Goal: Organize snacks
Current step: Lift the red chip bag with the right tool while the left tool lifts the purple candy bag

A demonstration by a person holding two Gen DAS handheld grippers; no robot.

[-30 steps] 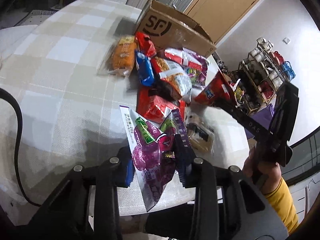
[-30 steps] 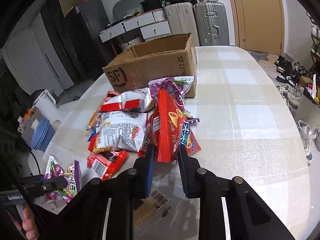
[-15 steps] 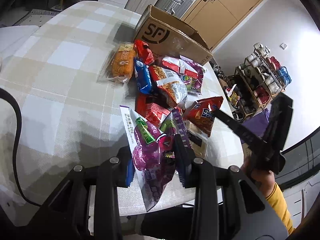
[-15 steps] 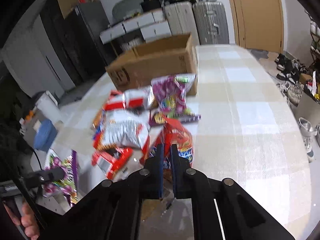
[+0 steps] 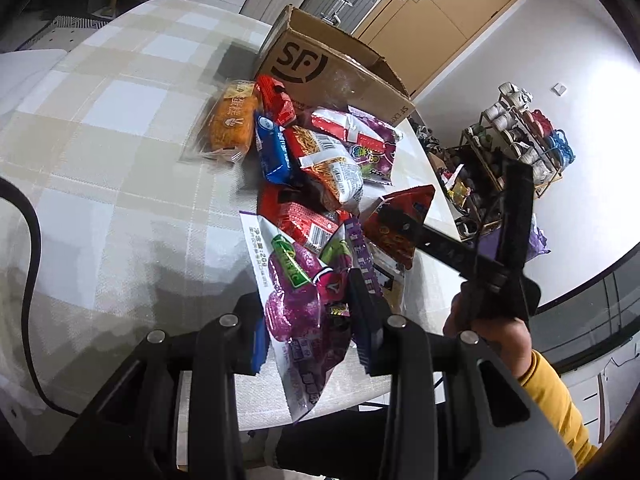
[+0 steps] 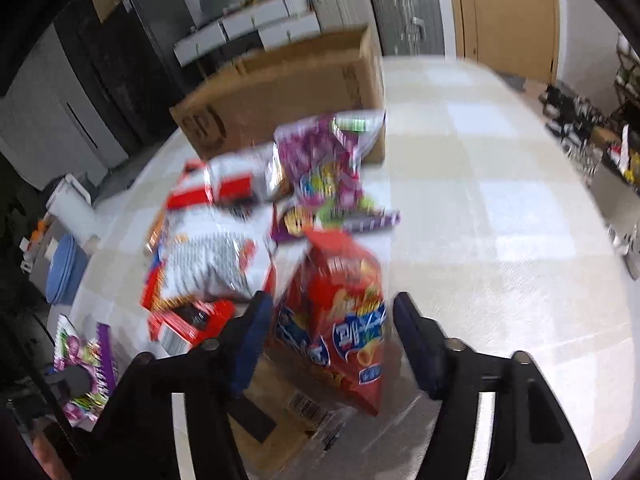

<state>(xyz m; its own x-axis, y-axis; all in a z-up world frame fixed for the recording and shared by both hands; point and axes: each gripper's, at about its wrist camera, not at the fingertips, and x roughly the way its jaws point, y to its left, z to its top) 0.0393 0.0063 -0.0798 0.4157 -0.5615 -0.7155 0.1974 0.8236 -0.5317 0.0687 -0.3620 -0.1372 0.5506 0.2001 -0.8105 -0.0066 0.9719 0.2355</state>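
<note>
My left gripper (image 5: 310, 330) is shut on a purple candy bag (image 5: 298, 296) at the near table edge; the bag also shows in the right wrist view (image 6: 82, 364). My right gripper (image 6: 332, 334) is open, its jaws wide on either side of a red chip bag (image 6: 340, 316), which lies between them on the table; that view is blurred. In the left wrist view the chip bag (image 5: 396, 220) sits at the tip of the right gripper (image 5: 404, 224). An open SF cardboard box (image 5: 320, 72) stands behind a pile of snack packs (image 5: 320, 152).
The checked tablecloth (image 6: 500, 208) covers the table. A black cable (image 5: 28, 248) hangs at the left edge. Suitcases and drawers (image 6: 340, 4) stand behind the table, a cluttered shelf (image 5: 516, 136) to the right. A blue basin (image 6: 64, 272) is on the floor.
My right gripper has opened and let go of the red chip bag, which dropped onto the table near the pile. My left gripper still holds the purple bag.
</note>
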